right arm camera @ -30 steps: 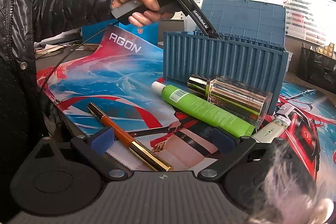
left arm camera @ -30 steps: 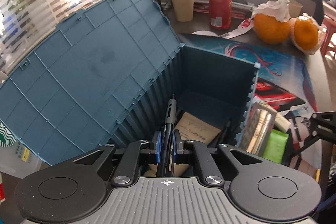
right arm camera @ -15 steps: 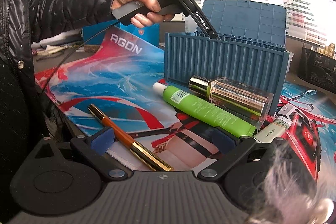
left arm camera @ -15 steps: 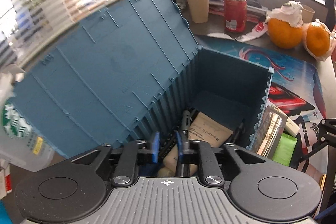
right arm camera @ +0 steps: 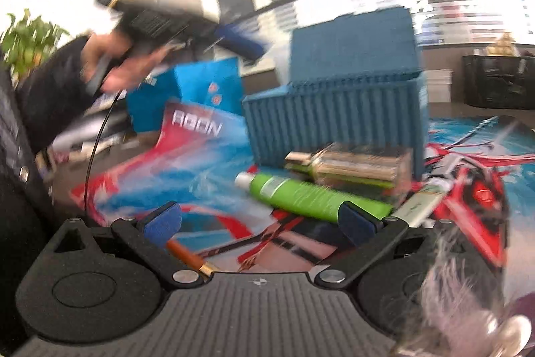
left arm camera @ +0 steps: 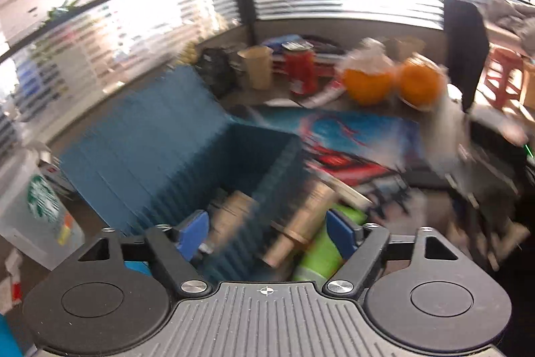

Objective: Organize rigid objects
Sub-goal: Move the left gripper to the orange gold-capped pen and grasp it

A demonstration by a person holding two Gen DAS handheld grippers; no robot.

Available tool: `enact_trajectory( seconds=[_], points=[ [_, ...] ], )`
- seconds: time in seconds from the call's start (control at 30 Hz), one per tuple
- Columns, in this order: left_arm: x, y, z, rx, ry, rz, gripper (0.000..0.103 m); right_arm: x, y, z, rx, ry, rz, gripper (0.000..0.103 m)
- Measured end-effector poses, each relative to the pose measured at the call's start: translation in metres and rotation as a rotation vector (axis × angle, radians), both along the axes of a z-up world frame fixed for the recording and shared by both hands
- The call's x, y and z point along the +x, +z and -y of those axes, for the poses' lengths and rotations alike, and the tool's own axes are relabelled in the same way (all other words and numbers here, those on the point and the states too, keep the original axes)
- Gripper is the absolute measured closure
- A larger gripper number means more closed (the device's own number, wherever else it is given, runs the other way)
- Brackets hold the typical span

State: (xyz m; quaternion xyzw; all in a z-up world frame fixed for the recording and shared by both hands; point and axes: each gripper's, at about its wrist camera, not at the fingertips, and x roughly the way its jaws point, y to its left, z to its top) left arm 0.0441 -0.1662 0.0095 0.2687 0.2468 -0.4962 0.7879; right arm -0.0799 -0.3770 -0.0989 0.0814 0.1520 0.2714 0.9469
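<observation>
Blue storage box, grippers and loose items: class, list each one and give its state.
Blue storage box: lid open.
Left gripper: open, empty.
Right gripper: open, empty.
Green tube: lying flat, capped.
Gold bottle: lying against the box.
Orange pen: lying on the mat.

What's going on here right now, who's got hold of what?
Nobody holds anything. The left gripper is open and empty above the blue box; the picture is motion-blurred. The right gripper is open too, low over the mat, facing the green tube and clear bottle lying beside the box.
</observation>
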Motion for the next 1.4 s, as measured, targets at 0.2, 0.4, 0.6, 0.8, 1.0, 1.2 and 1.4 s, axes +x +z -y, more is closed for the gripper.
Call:
enact_trajectory(
  seconds=[0.2,0.4,0.6,0.8,1.0,1.2,1.4],
  points=[
    [-0.05,-0.052,-0.006,0.082,-0.101,-0.028,0.018,-0.013,0.014,0.031,0.047,-0.13,0.043,0.0],
    [-0.074,-0.091,0.001,0.173,-0.155,-0.027,0.018,-0.024,0.02,0.054,0.112,-0.198,0.058,0.0],
    [-0.061,-0.102,0.004,0.173,-0.118,-0.065,0.018,-0.028,0.021,0.049,0.104,-0.2,0.055,0.0],
    [-0.048,-0.102,-0.003,0.15,-0.066,-0.105,0.02,-0.032,0.02,0.044,0.087,-0.188,0.051,0.0],
    [-0.052,-0.1,-0.004,0.137,-0.101,-0.166,0.053,-0.031,0.019,0.042,0.089,-0.188,0.044,0.0],
    [-0.058,-0.099,-0.001,0.138,-0.123,-0.175,0.073,-0.031,0.02,0.042,0.087,-0.187,0.047,0.0],
    [-0.067,-0.099,0.004,0.145,-0.141,-0.141,0.082,-0.031,0.02,0.042,0.087,-0.185,0.046,0.0]
  ],
)
